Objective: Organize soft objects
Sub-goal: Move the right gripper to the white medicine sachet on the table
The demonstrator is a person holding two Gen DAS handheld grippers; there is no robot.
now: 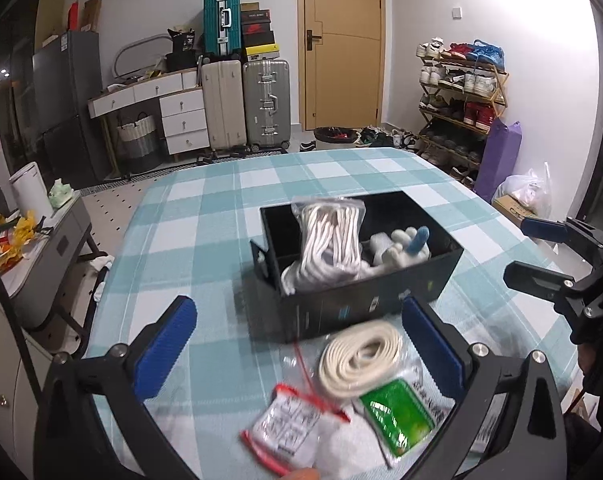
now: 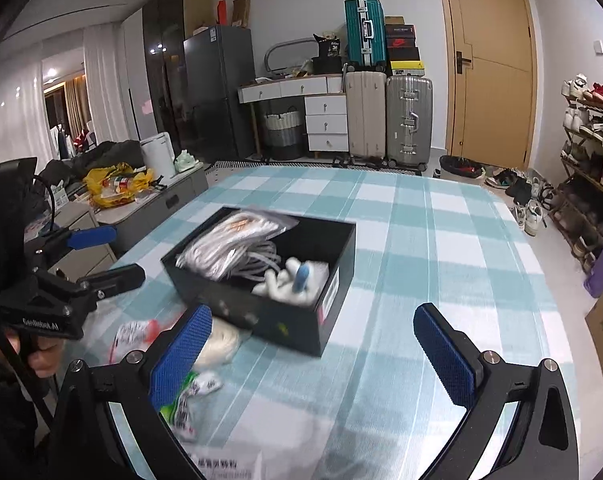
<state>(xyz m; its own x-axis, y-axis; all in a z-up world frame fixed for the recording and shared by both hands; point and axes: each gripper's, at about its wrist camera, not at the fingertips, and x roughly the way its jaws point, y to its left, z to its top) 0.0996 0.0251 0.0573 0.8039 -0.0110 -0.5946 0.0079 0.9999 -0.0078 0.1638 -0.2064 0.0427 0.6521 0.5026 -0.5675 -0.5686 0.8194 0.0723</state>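
Two hand-held grippers over a checked desk (image 1: 221,208).
Left hand-held gripper (image 1: 299,346) and right hand-held gripper (image 2: 313,344) gape wide, empty; black cardboard box (image 1: 365,300) holds bagged white cord (image 1: 329,236); coiled cream strap (image 1: 361,360) lies near.

Both tools are black angular frames with silver screws; the left tool (image 1: 297,344) and right tool (image 2: 313,348) carry ribbed blue pads (image 2: 181,356). White lettering marks one body.

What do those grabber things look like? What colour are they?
Both are alike: the left gripper and right gripper have black angular frames with silver screws. Their fingers carry flat blue pads with a bumpy texture. The right-wrist view shows white lettering on the left gripper's body and a thin black cable beside it. The person wears dark sleeves.
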